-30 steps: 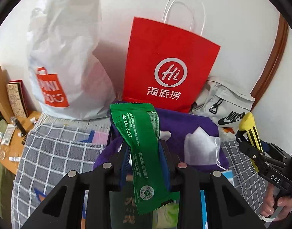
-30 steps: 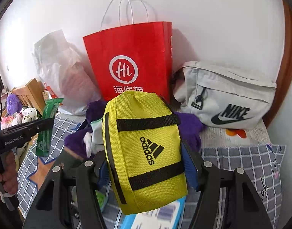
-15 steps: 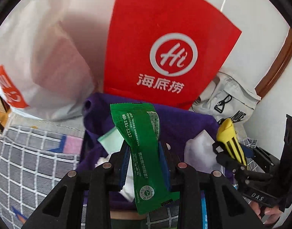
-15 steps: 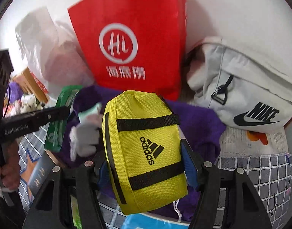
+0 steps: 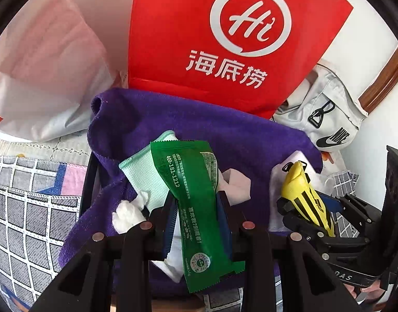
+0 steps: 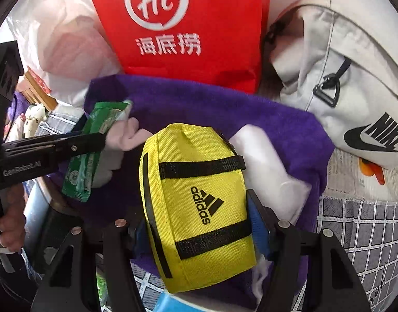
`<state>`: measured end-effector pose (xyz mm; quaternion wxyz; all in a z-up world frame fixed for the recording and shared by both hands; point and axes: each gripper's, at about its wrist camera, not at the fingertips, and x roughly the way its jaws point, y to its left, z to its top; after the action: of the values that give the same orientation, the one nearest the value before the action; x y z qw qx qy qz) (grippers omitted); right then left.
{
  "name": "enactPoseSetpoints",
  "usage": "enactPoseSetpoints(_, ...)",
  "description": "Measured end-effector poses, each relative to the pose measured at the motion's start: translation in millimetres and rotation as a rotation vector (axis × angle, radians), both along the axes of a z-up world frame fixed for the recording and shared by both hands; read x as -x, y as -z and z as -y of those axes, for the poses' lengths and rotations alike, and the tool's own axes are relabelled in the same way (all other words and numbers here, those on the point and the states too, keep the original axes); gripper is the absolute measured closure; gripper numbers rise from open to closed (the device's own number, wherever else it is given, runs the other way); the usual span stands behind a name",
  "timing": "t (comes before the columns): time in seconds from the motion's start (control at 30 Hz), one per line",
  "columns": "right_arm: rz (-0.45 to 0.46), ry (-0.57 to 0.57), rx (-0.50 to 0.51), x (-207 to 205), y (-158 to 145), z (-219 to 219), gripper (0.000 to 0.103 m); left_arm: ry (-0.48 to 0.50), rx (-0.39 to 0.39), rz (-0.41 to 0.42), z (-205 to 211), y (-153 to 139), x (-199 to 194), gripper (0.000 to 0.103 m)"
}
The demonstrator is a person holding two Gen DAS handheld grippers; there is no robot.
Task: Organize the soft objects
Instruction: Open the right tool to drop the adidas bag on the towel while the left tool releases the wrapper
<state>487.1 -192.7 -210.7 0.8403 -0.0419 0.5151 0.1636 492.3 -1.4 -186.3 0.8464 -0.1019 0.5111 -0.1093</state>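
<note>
Left gripper [image 5: 196,223] pinches the light, crinkly green sachet [image 5: 191,197] mid-length; right gripper [image 6: 196,223] clamps the soft, squashy yellow Adidas pouch [image 6: 196,202] across its sides, both above the purple towel [image 5: 224,135]

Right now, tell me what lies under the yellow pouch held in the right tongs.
Under the yellow pouch lies a purple towel, with a white cloth on it beside the pouch. A blue edge shows below. Whatever sits directly beneath the pouch is covered.
</note>
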Motion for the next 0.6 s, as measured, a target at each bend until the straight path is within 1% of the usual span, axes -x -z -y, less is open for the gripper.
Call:
enactPoseSetpoints(0.03,-0.005,0.004,0.009,-2,2,-1,0.036,0.0,0.0,-0.006,0,2,0,0.074)
enactPoseSetpoints(0.2,-0.001,-0.004,0.009,-2,5,-9,0.033,0.004,0.017,0.001,3,5,-3,0.073)
enactPoseSetpoints(0.33,-0.002,0.008,-0.018,-4,5,-7,0.023,-0.002,0.037,0.003,1,6,-4,0.071)
enactPoseSetpoints(0.4,0.005,0.015,-0.025,-5,4,-7,0.022,-0.005,0.04,-0.002,0,6,-5,0.065)
enactPoseSetpoints(0.47,0.014,0.019,-0.043,-4,1,-5,0.021,-0.014,0.031,0.001,0,5,-6,0.05)
enactPoseSetpoints(0.53,0.03,0.018,-0.065,-4,-4,-4,0.02,-0.016,0.031,0.009,-2,2,-5,0.045)
enactPoseSetpoints(0.6,0.061,0.03,-0.097,-3,-10,-1,0.014,-0.017,0.036,0.013,-3,-1,-4,0.045)
